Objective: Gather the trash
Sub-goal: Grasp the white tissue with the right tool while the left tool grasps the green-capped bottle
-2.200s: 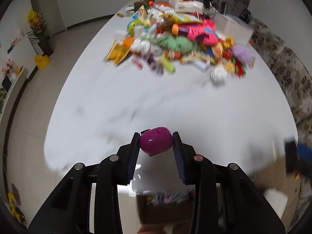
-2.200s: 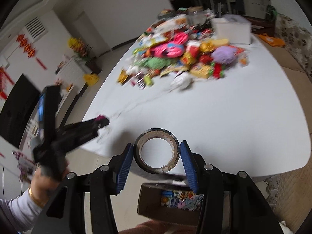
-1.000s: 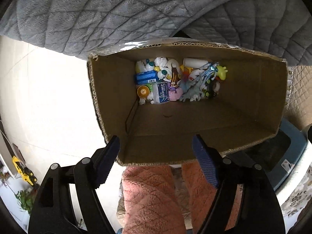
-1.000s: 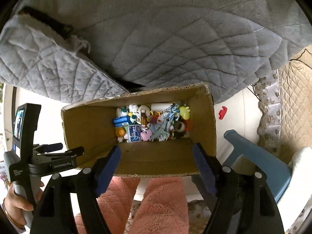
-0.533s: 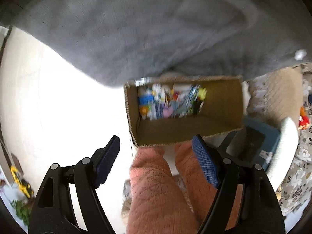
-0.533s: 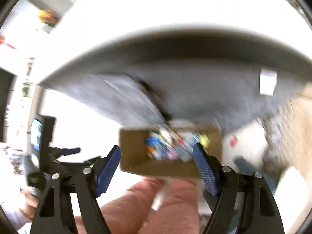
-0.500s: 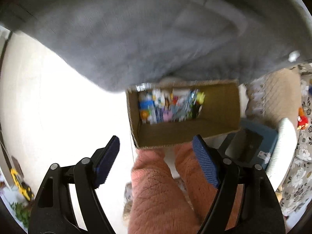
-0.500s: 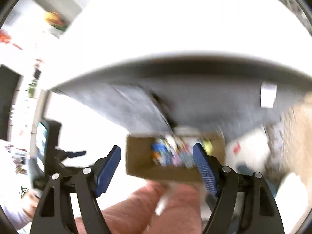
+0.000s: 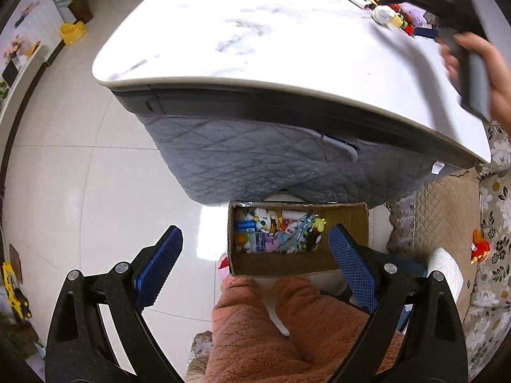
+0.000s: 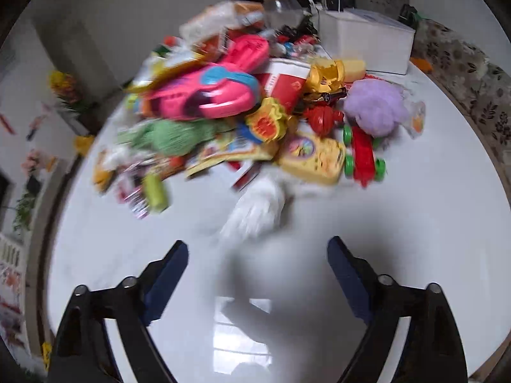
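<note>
In the left wrist view, the left gripper [image 9: 255,255] hangs spread and empty above the floor, over the cardboard box [image 9: 297,265] that sits by the person's knees under the edge of the white table [image 9: 255,41]; the box bottom is already strewn with small collected items [image 9: 278,231], so part of the job looks done. In the right wrist view, the right gripper [image 10: 255,268] is likewise spread wide with nothing between its jaws, low over the table and facing the heap of clutter [image 10: 249,111]. A white crumpled piece [image 10: 258,210], possibly tissue since the frame is blurred, lies nearest. Judging by that heap, most of the collecting remains.
</note>
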A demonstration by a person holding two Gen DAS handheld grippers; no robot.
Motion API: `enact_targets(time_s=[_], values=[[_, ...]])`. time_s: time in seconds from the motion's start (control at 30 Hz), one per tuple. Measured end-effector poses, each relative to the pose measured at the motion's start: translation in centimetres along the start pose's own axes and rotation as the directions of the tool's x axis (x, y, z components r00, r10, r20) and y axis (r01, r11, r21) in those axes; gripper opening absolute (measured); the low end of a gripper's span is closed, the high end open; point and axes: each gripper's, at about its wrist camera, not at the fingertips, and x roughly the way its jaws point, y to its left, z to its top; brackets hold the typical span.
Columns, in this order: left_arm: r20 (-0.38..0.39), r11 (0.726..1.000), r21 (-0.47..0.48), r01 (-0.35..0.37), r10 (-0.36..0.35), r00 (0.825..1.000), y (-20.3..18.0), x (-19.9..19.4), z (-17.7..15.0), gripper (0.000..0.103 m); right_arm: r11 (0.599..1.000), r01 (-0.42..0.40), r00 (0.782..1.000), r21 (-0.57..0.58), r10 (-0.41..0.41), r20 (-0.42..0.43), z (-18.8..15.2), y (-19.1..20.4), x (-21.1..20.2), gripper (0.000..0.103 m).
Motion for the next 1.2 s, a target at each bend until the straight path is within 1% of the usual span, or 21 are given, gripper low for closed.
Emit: enact_targets(time_s=[0.07, 0.1, 0.13, 0.17, 0.27, 0.3, 0.37, 0.4, 0.47, 0.53, 0.57, 0.6, 0.67, 0.73, 0.8, 0.9, 0.97, 1.07, 1.13, 1.2], values=[[0.013, 1.0, -0.001, -0.012, 0.012, 1.0, 0.1, -0.4, 0.1, 0.091, 1.0, 0.026, 0.999, -0.01, -0.026, -0.026, 1.1, 0.2, 1.8, 0.077], [0.017, 1.0, -0.002, -0.013, 0.013, 1.0, 0.0, -0.5, 0.3, 0.091, 1.0, 0.027, 0.999, -0.016, -0.028, -0.043, 1.3, 0.3, 2.4, 0.062], [0.02, 1.0, -0.004, -0.015, 0.015, 1.0, 0.0, -0.6, 0.5, 0.091, 1.0, 0.02, 0.997, -0.015, -0.021, -0.068, 1.4, 0.2, 3.0, 0.036], [0.022, 1.0, -0.005, -0.017, 0.018, 1.0, -0.1, -0.6, 0.7, 0.091, 1.0, -0.006, 0.996, -0.006, 0.005, -0.089, 1.2, 0.1, 3.3, 0.029], [0.031, 1.0, 0.009, -0.022, 0.021, 0.999, -0.3, -0.8, 1.3, 0.091, 0.999, -0.039, 0.998, -0.022, 0.038, -0.04, -0.2, 0.0, 1.2, 0.028], [0.034, 1.0, 0.02, -0.022, 0.021, 0.999, -0.5, -0.9, 1.6, 0.091, 0.997, -0.081, 0.996, -0.02, 0.08, -0.031, -1.3, -0.2, -0.3, 0.028], [0.046, 0.999, 0.038, -0.02, 0.019, 0.999, -0.7, -1.2, 2.0, 0.091, 0.992, -0.118, 0.993, -0.043, 0.117, -0.016, -3.7, -0.4, -2.9, 0.028], [0.054, 0.999, 0.048, -0.02, 0.017, 0.998, -1.0, -1.3, 2.5, 0.091, 0.988, -0.136, 0.991, -0.074, 0.136, -0.004, -5.7, -0.4, -5.0, 0.028], [0.062, 0.998, 0.059, -0.01, 0.007, 0.998, -1.3, -1.4, 3.5, 0.091, 0.982, -0.149, 0.989, -0.116, 0.15, 0.0, -8.9, -0.5, -7.9, 0.028], [0.065, 0.998, 0.062, 0.024, -0.028, 0.997, -1.7, -1.3, 5.3, 0.091, 0.979, -0.169, 0.985, -0.111, 0.17, 0.003, -11.7, -1.6, -10.8, 0.028], [0.078, 0.997, 0.069, 0.029, -0.035, 0.996, -2.1, -1.2, 6.8, 0.091, 0.978, -0.185, 0.983, -0.095, 0.186, -0.001, -12.7, -2.2, -11.9, 0.028], [0.092, 0.997, 0.076, 0.018, -0.025, 0.995, -2.5, -0.9, 8.0, 0.091, 0.979, -0.19, 0.982, -0.075, 0.191, 0.008, -14.0, -2.9, -13.4, 0.028], [0.113, 0.996, 0.086, -0.016, 0.006, 0.994, -3.6, -0.2, 10.9, 0.091, 0.98, -0.191, 0.981, -0.055, 0.192, 0.021, -15.5, -3.2, -15.5, 0.028], [0.135, 0.996, 0.084, -0.038, 0.026, 0.99, -5.1, 1.0, 14.7, 0.091, 0.981, -0.187, 0.981, -0.045, 0.189, 0.044, -16.1, -3.2, -17.0, 0.029], [0.153, 0.995, 0.084, -0.062, 0.049, 0.987, -7.4, 2.4, 18.4, 0.091, 0.985, -0.164, 0.983, -0.051, 0.167, 0.076, -16.8, -3.2, -18.5, 0.029], [0.174, 0.993, 0.068, -0.1, 0.086, 0.981, -10.5, 4.3, 23.1, 0.091, 0.986, -0.167, 0.981, -0.015, 0.167, 0.1, -17.2, -4.1, -19.7, 0.029], [0.165, 0.99, 0.043, -0.133, 0.124, 0.978, -12.3, 5.9, 26.2, 0.091, 0.986, -0.168, 0.98, 0.01, 0.166, 0.106, -17.7, -4.6, -20.5, 0.029], [0.155, 0.985, 0.001, -0.17, 0.168, 0.974, -13.6, 7.3, 29.2, 0.091, 0.987, -0.159, 0.982, 0.03, 0.155, 0.111, -18.3, -5.4, -21.6, 0.029], [0.131, 0.987, -0.051, -0.149, 0.155, 0.979, -14.1, 8.2, 31.2, 0.091, 0.988, -0.148, 0.984, 0.036, 0.143, 0.106, -19.0, -5.9, -22.2, 0.029], [0.109, 0.985, -0.094, -0.143, 0.153, 0.982, -14.1, 8.9, 32.4, 0.091, 0.99, -0.135, 0.987, 0.05, 0.13, 0.092, -19.6, -6.5, -22.4, 0.029]])
